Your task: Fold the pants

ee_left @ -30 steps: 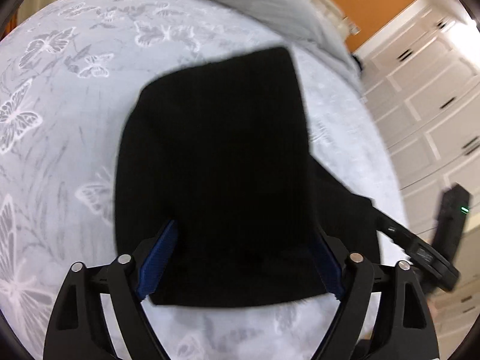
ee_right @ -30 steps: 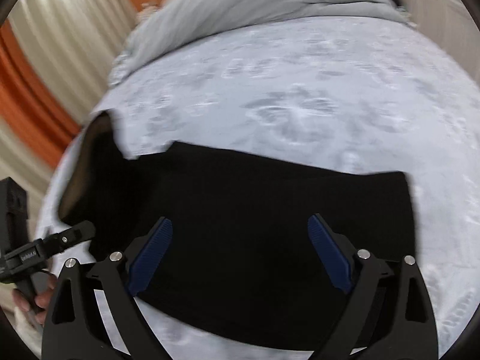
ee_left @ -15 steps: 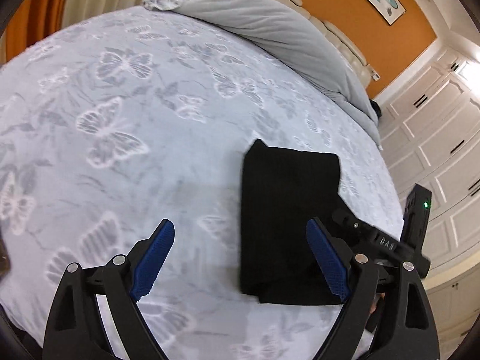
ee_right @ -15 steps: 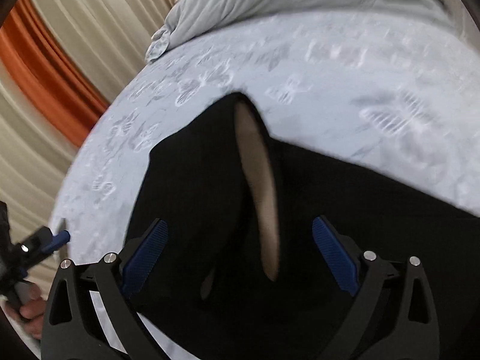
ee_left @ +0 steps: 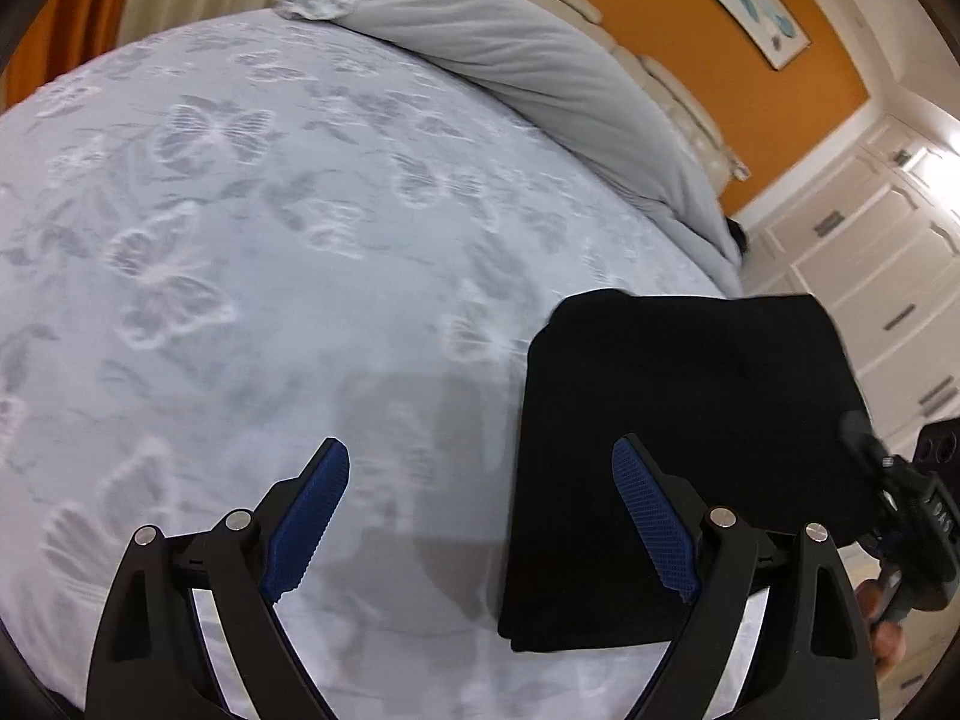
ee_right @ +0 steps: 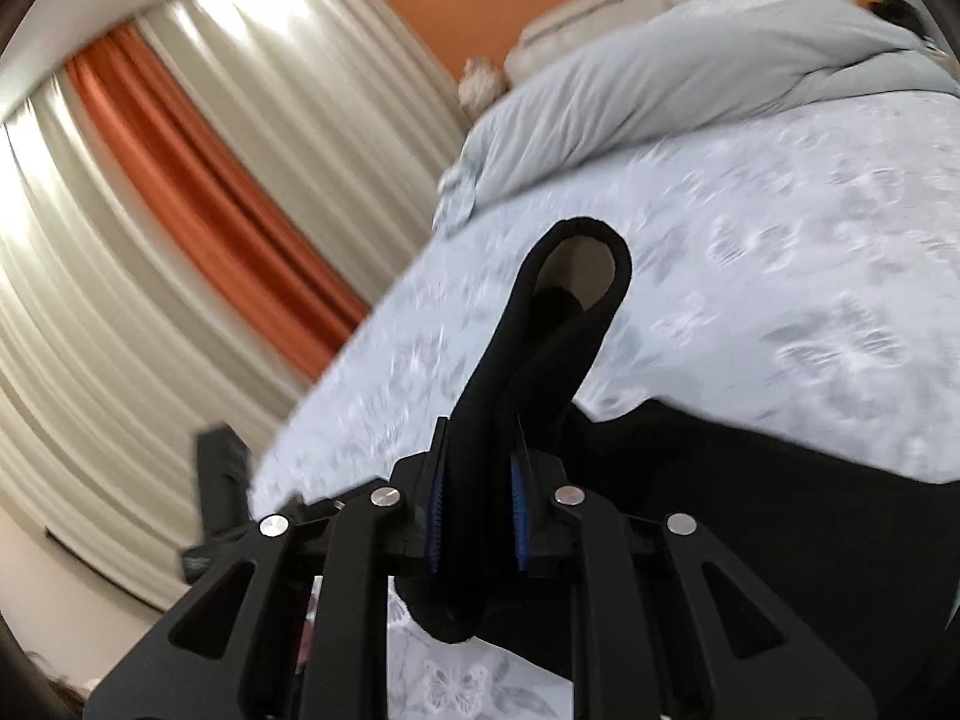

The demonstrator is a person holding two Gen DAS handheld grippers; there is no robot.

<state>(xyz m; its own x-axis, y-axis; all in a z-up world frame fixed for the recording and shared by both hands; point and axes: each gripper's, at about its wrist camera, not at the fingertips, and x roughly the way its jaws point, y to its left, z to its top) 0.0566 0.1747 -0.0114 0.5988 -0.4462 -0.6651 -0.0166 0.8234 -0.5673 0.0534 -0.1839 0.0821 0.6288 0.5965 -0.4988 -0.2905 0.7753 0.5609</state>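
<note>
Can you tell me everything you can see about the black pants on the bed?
The black pants are dark, soft-looking fabric, folded into a thick rectangle lying on the butterfly-patterned bedspread near its edge. The right gripper is shut on one end, lifting a bunched loop of cloth whose pale lining shows inside. The left gripper is open beside them, with one finger over the fabric; whether it touches is unclear.

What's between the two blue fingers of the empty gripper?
Only bedspread. In the left wrist view, the left gripper is open, and the pants lie to its right.
</note>
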